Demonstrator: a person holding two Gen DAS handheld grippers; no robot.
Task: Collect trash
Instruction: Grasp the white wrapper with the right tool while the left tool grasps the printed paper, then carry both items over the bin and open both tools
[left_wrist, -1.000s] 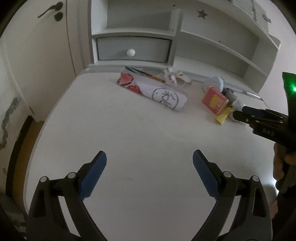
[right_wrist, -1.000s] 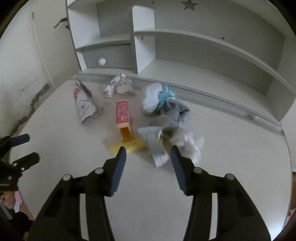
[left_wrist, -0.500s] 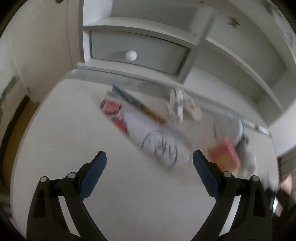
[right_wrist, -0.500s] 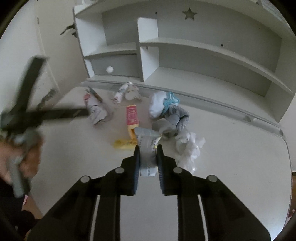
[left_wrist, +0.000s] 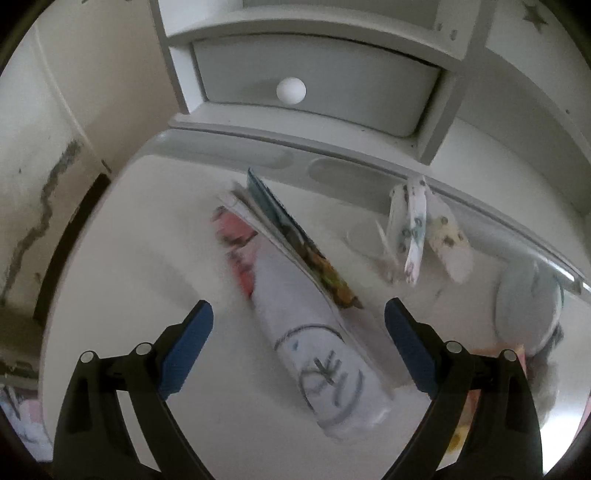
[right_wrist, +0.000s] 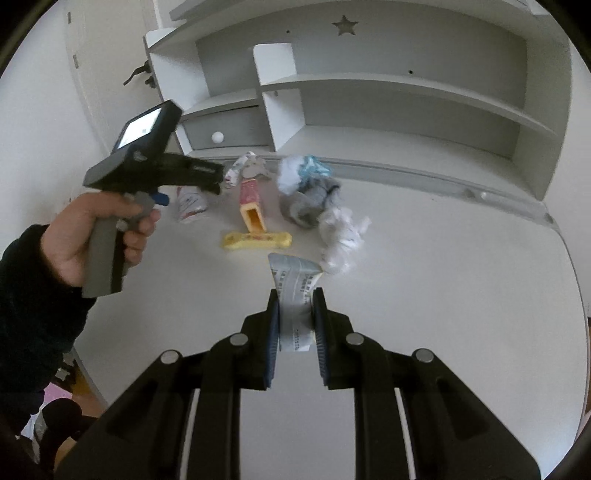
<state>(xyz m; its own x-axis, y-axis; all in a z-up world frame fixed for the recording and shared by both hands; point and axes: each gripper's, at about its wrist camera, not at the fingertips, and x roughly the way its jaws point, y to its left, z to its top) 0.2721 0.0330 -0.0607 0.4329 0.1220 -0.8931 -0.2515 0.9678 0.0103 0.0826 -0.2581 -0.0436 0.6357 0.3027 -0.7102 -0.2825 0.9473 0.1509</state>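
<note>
Right wrist: grey wrapper (right_wrist: 295, 295) clamped between right tool (right_wrist: 295, 325) pads.

— What trash do we record on the desk?
— Centre of the right wrist view: a grey printed wrapper (right_wrist: 295, 295), standing on edge. Above it, a crumpled white tissue (right_wrist: 341, 236), a yellow wrapper (right_wrist: 256, 239) lying flat, an open red and yellow carton (right_wrist: 250, 206), a grey and white wad (right_wrist: 308, 192).
— And the left wrist view?
— We note a rolled drawing paper (left_wrist: 314, 332) lying diagonally at centre, blurred; a crumpled patterned paper (left_wrist: 417, 229) upper right.
</note>
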